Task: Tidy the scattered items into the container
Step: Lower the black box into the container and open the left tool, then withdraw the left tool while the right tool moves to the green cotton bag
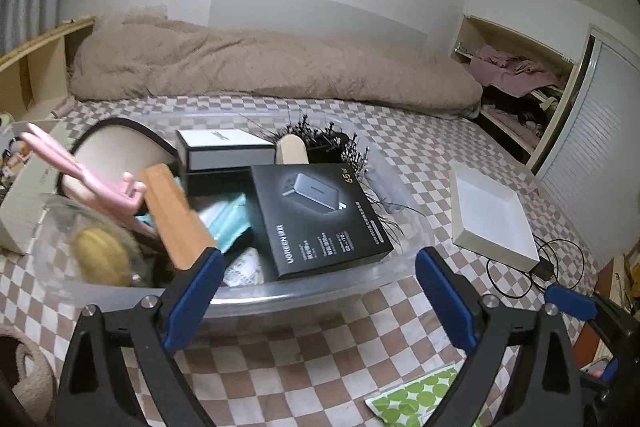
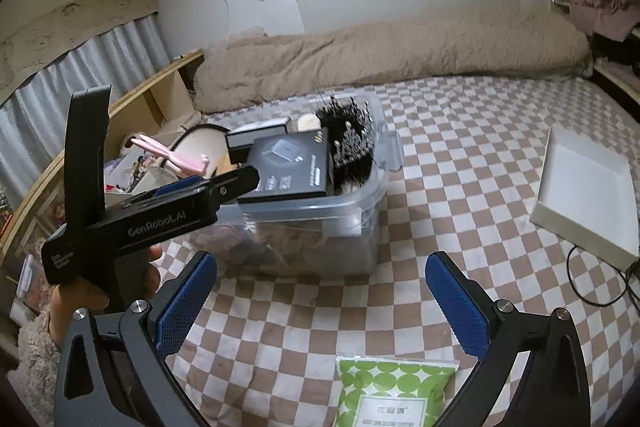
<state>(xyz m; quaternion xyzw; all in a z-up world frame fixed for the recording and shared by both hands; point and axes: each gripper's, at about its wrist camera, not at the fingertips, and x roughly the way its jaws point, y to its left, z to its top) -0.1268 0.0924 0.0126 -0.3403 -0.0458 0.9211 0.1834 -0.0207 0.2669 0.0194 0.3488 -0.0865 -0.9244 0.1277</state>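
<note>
Green-dotted packet lies nearest us, still out | white tray out too | container heaped | both grippers' fingers apart, empty

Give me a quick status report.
Both jaws open, empty. Clear bin piled full. Green-dotted packet and white tray on the bed. Nothing blocking.

The container is made of clear, smooth plastic. A matt black cardboard box and a smooth wooden block are seen inside it. The bed is covered in checked cloth. At six o'clock a glossy green-dotted plastic packet is seen.
</note>
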